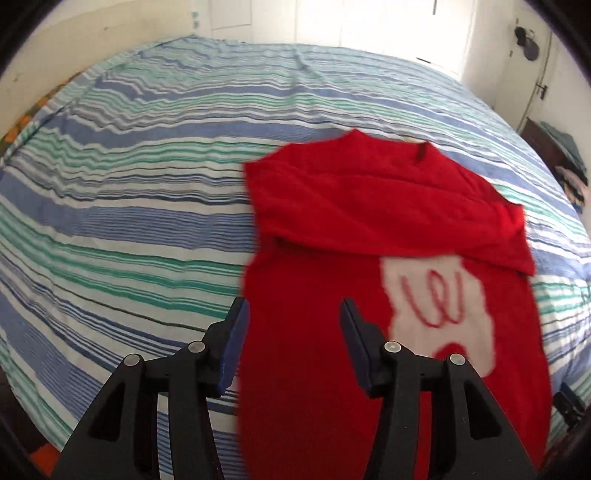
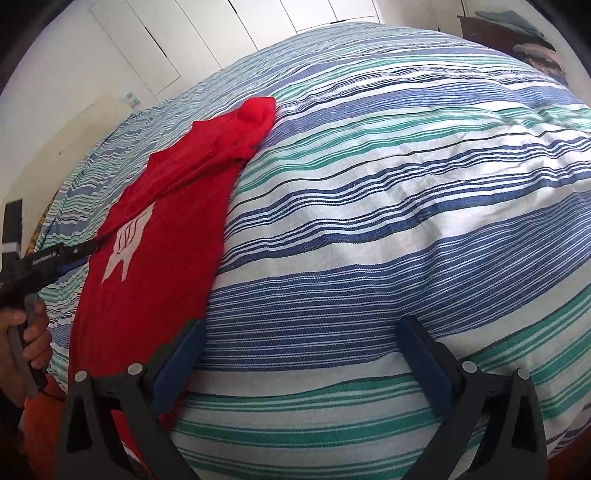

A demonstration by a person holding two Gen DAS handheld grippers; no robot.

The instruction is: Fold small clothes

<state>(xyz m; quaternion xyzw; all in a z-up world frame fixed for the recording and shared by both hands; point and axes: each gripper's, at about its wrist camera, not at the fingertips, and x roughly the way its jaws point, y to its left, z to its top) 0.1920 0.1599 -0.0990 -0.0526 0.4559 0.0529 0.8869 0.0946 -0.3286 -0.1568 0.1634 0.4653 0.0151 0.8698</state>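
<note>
Lying on a bed covered by a blue, green and white striped bedspread point(image 1: 140, 192) is a small red knitted garment with a white printed patch point(image 1: 332, 229), spread mostly flat with its upper portion folded down across the body so that a diagonal fold edge runs over the top of the white patch. The left tongs point(image 1: 293, 308), black with blue pads, stand released, the two fingers well apart and hovering over the near left part of the red garment; the left finger sits at the garment's left edge and the right finger over the red cloth beside the white patch, with nothing pinched between them. Whether the pads touch the cloth cannot be told from the left wrist view. The right tongs point(image 2: 303, 328) are likewise released, spread wide over bare striped bedspread; their left finger lies just beside the garment's right edge, and their right finger is well clear of it. From the right wrist view the garment point(image 2: 155, 229) is seen stretched along the left side of the bed, its bunched red end farthest away. At the left edge of that view the person's left hand point(image 2: 24, 343) grips the handle of the left tongs point(image 2: 79, 253), whose tips reach the garment's far side. White cupboard doors point(image 2: 192, 33) stand beyond the bed, and a pile of folded cloth point(image 1: 569, 158) rests at the room's right side.
</note>
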